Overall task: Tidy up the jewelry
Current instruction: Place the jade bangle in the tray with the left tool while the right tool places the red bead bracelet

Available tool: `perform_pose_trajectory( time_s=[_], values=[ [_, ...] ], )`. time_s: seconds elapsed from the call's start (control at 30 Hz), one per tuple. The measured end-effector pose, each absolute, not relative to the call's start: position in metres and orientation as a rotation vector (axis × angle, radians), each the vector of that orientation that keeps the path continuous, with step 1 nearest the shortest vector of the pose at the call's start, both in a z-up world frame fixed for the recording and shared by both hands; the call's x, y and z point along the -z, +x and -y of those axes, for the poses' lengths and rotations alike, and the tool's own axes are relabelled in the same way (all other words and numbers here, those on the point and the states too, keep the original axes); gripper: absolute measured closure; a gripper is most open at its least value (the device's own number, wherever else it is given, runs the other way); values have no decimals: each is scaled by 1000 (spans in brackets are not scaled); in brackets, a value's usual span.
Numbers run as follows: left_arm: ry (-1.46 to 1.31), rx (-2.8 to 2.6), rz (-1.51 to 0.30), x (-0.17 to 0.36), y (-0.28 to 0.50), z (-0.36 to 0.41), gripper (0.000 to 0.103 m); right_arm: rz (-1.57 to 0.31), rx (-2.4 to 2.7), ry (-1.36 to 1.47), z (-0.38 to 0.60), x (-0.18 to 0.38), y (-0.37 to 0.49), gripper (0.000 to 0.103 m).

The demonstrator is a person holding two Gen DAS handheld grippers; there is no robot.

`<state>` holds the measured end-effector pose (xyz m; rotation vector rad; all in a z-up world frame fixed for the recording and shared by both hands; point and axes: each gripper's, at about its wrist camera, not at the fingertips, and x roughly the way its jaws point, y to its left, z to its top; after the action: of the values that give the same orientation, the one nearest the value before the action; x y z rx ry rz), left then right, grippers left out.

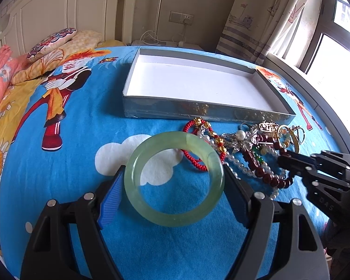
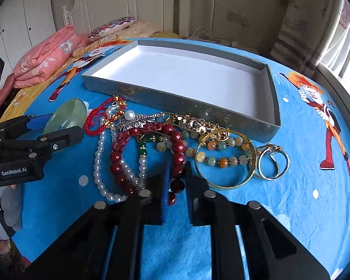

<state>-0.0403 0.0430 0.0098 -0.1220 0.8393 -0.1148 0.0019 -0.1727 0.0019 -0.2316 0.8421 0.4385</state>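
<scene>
Left wrist view: left gripper (image 1: 174,182) clamped wide on green jade bangle (image 1: 174,178), jewelry pile (image 1: 242,149) at two o'clock. Right gripper (image 2: 176,182) pinching dark red bead bracelet (image 2: 177,154); grey box (image 2: 276,107) at twelve o'clock.

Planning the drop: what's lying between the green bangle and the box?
Left wrist view: only the red cord bracelet lies between the green bangle and the box.

Both the left gripper (image 1: 173,182) and the right gripper (image 2: 176,182) are black plastic with triangular cut-outs, round silver screw heads, blue ribbed pads (image 1: 109,200) and white markings "D4S" and "GenRobot.AI".
</scene>
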Motion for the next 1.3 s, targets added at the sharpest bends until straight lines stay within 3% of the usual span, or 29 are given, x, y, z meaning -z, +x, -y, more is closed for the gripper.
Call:
perform_pose_trajectory(
  time_s=[0.4,0.9,1.3],
  values=[
    [-128,112,-788,-18,-47,-44,25,-570,-384,-263,206,-61,-42,90],
    [-26,123,-729,-41,-55,-25,25,-509,-389,-226,214,-79,-32,90],
    [43,125,-770,-67,18,-12,25,-514,-421,-238,189,-98,37,90]
  ],
)
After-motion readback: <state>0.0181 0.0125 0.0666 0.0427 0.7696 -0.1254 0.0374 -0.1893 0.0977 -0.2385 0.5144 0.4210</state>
